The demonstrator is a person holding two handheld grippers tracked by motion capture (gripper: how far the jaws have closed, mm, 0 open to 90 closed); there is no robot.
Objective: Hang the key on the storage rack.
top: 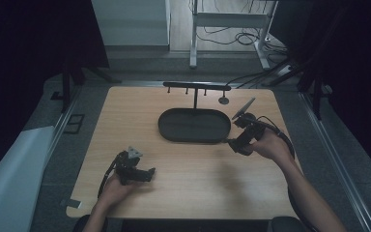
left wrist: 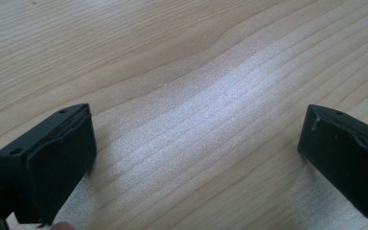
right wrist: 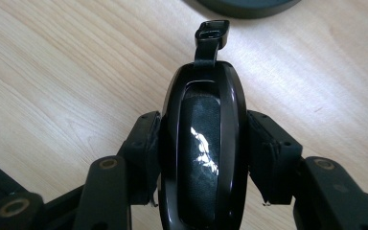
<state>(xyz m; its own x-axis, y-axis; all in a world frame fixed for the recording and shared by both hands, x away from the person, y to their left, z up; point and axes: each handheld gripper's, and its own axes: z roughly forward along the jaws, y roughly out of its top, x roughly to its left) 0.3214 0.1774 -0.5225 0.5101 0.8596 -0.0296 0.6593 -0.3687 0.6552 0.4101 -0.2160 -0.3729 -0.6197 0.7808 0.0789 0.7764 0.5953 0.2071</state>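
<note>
Glossy black key fob (right wrist: pixel 203 148) w/ matte black centre panel, white glare streak. Black right gripper (right wrist: pixel 203 158); black left gripper (left wrist: pixel 196 158). Light wood-grain table (top: pixel 125 116), pale tan stripes. Dark, near-black oval tray (top: pixel 194 125). Black rack (top: pixel 196 87).

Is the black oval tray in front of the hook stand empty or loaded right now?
Empty. In the high view the tray shows a bare dark floor; the glossy black object is clamped in the right hand-held gripper beside it.

High view looks down the table (top: pixel 188 174); both gripper views face its wood closely.

wooden table (top: pixel 183 174), white roll (top: pixel 9 179)
</note>
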